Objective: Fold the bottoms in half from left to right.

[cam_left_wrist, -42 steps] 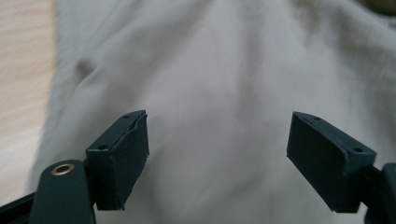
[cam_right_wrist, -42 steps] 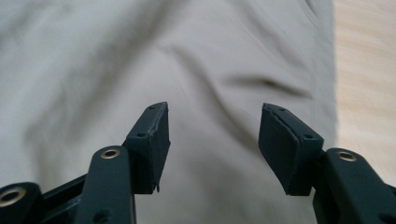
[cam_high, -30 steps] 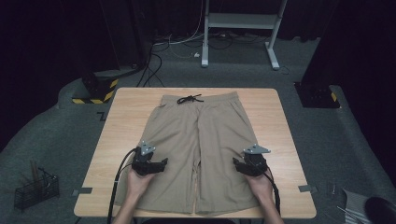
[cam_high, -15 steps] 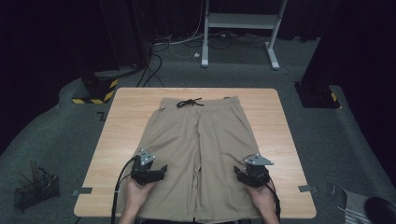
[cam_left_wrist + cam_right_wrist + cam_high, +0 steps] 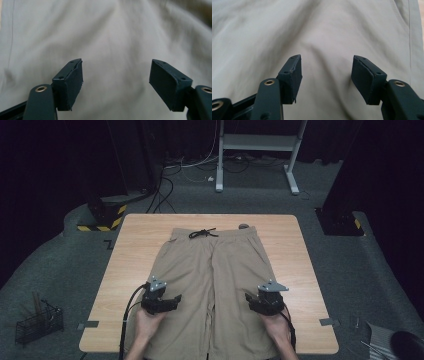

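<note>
Hovering wide-open over the shorts, left tongs just narrowing slightly; right tongs widening slightly, nothing gripped.

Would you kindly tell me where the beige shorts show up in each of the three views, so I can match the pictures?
High view: the shorts lie flat in the middle of the table, waistband at the far side.
Left gripper view: beige cloth spreads behind the open left tongs.
Right gripper view: beige cloth spreads behind the open right tongs.
Shared landmark: the side seams of the shorts, at the left edge of the left gripper view and the right edge of the right gripper view.
</note>
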`<state>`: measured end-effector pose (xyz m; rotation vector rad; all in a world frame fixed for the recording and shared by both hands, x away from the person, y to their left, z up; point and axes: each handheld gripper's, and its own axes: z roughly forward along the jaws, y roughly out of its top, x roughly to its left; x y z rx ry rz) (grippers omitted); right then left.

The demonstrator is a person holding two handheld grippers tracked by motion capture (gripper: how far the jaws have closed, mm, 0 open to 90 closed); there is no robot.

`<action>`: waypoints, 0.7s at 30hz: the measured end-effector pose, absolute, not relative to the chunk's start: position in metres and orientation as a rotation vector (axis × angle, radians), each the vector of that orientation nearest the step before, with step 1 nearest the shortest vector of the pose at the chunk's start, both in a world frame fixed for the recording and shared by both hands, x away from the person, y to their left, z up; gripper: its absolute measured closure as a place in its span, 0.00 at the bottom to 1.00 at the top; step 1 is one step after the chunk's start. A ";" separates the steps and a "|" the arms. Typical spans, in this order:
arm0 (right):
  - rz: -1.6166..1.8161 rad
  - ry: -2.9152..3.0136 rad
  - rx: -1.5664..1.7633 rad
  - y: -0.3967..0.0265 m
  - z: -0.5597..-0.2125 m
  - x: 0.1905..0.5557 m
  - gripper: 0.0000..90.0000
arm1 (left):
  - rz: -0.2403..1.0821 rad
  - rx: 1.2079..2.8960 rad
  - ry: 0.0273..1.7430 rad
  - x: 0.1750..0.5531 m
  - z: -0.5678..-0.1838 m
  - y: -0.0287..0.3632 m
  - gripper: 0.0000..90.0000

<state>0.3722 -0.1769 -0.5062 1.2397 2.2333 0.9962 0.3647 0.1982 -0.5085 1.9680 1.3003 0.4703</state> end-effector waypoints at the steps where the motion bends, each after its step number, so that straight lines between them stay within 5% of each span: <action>1: 0.972 2.244 1.241 -0.173 -0.506 0.379 0.46 | 0.482 1.970 1.305 0.370 -0.508 0.197 0.30; 8: 0.943 2.242 1.271 -0.170 -0.521 0.396 0.46 | 0.570 1.989 1.358 0.386 -0.524 0.192 0.30; 21: 0.968 2.241 1.245 -0.177 -0.523 0.358 0.46 | 0.583 1.983 1.303 0.352 -0.527 0.192 0.28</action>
